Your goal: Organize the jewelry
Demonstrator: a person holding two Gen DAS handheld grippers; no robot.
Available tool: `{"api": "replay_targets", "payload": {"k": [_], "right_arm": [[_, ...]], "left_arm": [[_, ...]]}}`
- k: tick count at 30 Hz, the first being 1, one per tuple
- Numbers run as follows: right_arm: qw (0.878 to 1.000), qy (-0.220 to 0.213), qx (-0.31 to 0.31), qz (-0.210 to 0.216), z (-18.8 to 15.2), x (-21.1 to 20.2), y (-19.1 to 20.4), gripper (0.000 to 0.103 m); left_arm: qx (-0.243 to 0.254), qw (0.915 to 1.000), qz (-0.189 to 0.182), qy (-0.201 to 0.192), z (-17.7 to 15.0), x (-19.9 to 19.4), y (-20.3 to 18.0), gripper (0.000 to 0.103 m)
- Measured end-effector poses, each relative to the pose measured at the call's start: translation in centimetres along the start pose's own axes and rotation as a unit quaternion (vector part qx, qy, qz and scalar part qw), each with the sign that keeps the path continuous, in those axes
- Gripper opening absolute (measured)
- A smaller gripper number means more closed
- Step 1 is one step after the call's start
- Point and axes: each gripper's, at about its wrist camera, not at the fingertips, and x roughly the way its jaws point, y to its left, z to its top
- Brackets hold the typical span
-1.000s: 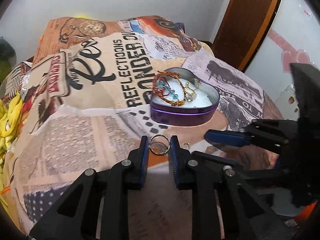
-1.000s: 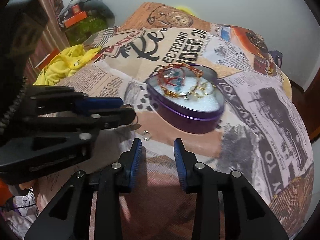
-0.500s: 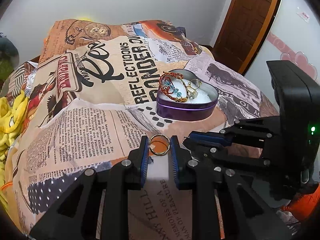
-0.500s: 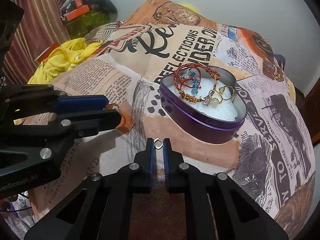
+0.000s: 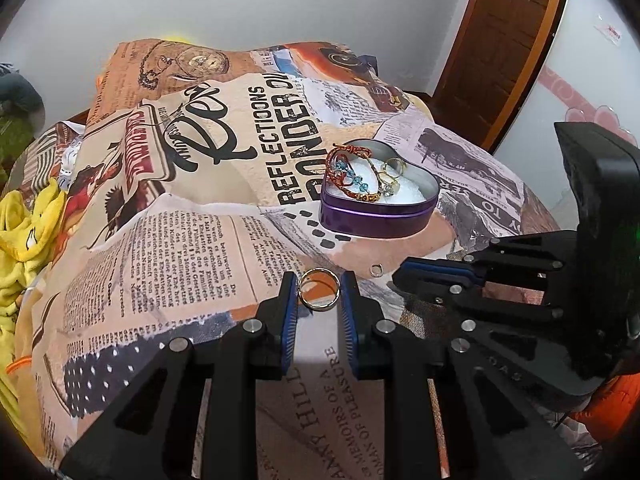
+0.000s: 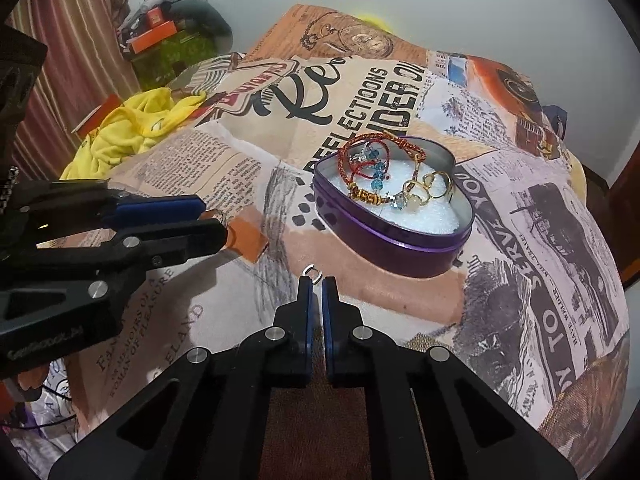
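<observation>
Silver ring (image 6: pixel 312 271) pinched at right tool (image 6: pixel 317 285) tips.

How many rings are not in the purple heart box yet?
2. A big ring is pinched in the left gripper; a tiny ring is at the right gripper tips, near the heart box. Others may be hidden.
</observation>
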Motion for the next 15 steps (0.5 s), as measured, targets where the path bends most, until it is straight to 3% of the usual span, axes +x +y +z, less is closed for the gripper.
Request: {"api": "replay_targets", "payload": {"k": [4, 6, 15], "right_arm": [[1.0, 0.009, 0.013, 0.012, 0.0, 0.1, -0.5, 0.01], [1.0, 0.012, 0.017, 0.011, 0.0, 0.3, -0.6, 0.019], [1.0, 0.017, 0.012, 0.003, 0.7, 1.1, -0.1, 0.02]], "left_arm": [[-0.002, 1.0, -0.003, -0.001, -0.1, -0.2, 0.1, 0.02], [-0.002, 1.0, -0.004, -0.002, -0.2, -0.3, 0.2, 0.02], [-0.007, 0.9999, -0.01, -0.004, -0.3, -0.3, 0.5, 0.02]]}}
